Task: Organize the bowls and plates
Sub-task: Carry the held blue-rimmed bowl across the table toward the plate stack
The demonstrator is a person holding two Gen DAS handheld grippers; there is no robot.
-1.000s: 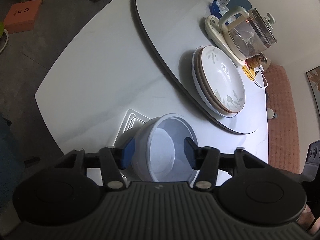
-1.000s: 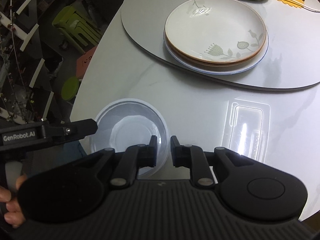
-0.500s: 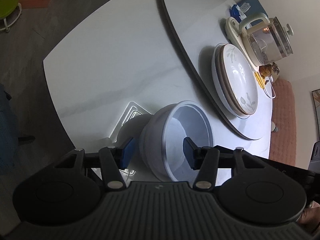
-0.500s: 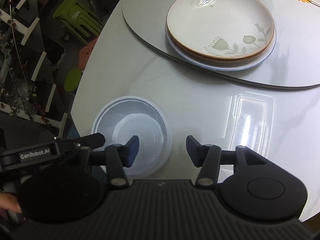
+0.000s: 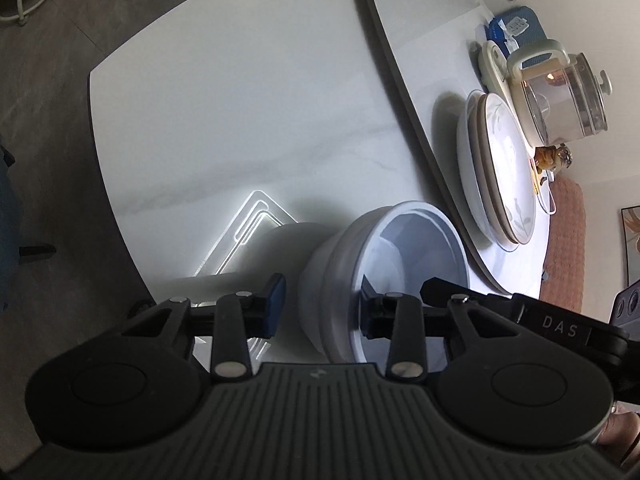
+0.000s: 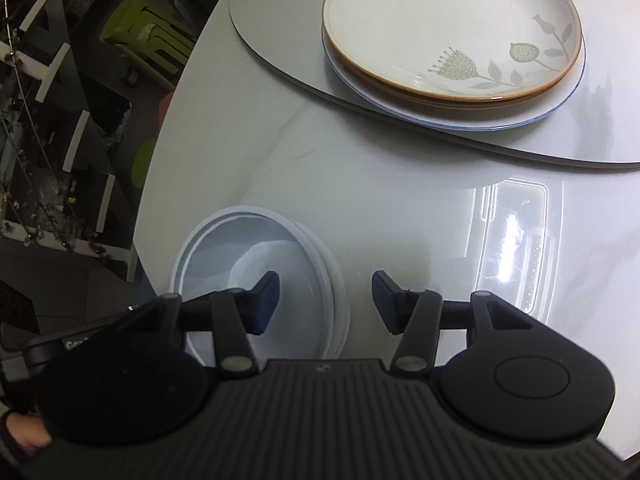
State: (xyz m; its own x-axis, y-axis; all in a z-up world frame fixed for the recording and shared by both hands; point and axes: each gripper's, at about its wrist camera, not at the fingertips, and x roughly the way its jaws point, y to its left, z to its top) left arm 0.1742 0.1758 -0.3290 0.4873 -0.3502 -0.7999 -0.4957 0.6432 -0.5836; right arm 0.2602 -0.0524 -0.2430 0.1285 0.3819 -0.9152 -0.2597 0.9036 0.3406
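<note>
On the white tabletop [image 5: 240,92] you have a broad stretch of bare surface running to its curved far edge, with dark floor beyond; a raised grey oval board [image 6: 280,60] lies on it. That board carries a stack of plates [image 6: 452,32], a leaf-patterned, brown-rimmed plate on top of a wider blue-rimmed one, with nothing on it, and behind it in the left wrist view a glass-lidded pot [image 5: 560,96] on a cream base. Near the tabletop's front edge sits the pale bowl stack [image 5: 384,264], nested plastic bowls with the inner one empty. Your left tool [image 5: 320,308] straddles the bowl stack's near wall, one finger outside and one inside; its jaws have just been closing, and you cannot tell whether the pads press the wall yet. Your right tool [image 6: 324,300] stands open across the opposite rim, one finger inside the bowl stack, one over bare tabletop, touching nothing.
</note>
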